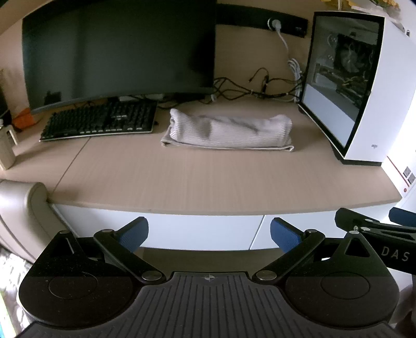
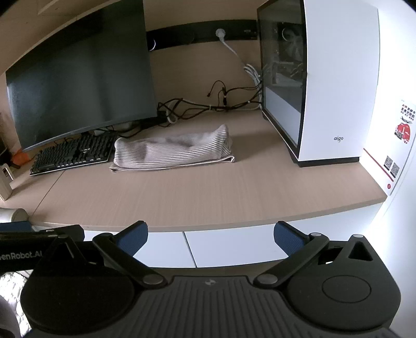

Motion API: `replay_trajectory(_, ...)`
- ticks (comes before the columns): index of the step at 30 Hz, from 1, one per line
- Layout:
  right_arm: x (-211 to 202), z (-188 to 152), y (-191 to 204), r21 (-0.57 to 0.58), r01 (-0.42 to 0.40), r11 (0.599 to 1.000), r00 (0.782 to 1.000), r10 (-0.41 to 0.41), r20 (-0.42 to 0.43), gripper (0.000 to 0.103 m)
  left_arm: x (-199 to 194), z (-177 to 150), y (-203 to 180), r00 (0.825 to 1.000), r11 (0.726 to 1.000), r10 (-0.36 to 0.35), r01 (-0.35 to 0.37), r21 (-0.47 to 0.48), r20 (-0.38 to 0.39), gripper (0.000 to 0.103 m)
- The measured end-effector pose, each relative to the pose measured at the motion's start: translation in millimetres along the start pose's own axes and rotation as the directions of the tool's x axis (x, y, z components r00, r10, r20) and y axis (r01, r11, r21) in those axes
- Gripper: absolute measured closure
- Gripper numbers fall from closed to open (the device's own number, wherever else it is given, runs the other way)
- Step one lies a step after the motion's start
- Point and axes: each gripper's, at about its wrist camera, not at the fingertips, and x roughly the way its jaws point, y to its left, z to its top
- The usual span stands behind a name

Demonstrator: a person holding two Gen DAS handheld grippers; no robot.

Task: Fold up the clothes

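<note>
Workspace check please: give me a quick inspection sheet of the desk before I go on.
Surface: light wood desk, front half bare.
Job's things: striped garment, folded into a compact bundle, lying flat between keyboard and PC case.
Clutter: black keyboard; dark monitor; white PC case; a pale container at the left edge.
Grippers: left gripper and right gripper both open, holding nothing, short of the desk's front edge.
Cables: tangled black and white cables behind the garment, apart from it.
Surroundings: wall socket strip; padded chair arm at left.
</note>
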Motion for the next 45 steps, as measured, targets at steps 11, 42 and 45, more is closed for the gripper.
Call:
replay_trajectory(11, 2, 0, 1, -0.001, -0.005, 1.0, 1.0, 0.005, -0.015, 0.0, 2, 0, 2, 1.0, 1.0, 0.004, -0.004, 0.0, -0.008, 0.001)
replay_trajectory(42, 54, 22, 5, -0.016, -0.003, 1.0, 0.997, 0.002, -0.083, 0.0, 55, 24, 12, 0.996, 0.999, -0.019, 0.017, -0.029, -0.084, 0.001)
replay_trajectory(45, 62, 24, 5, -0.018, -0.004, 1.0, 0.996, 0.002, -0.094, 0.0, 62, 26, 12, 0.996, 1.0, -0.027, 0.025, -0.017, -0.083, 0.001)
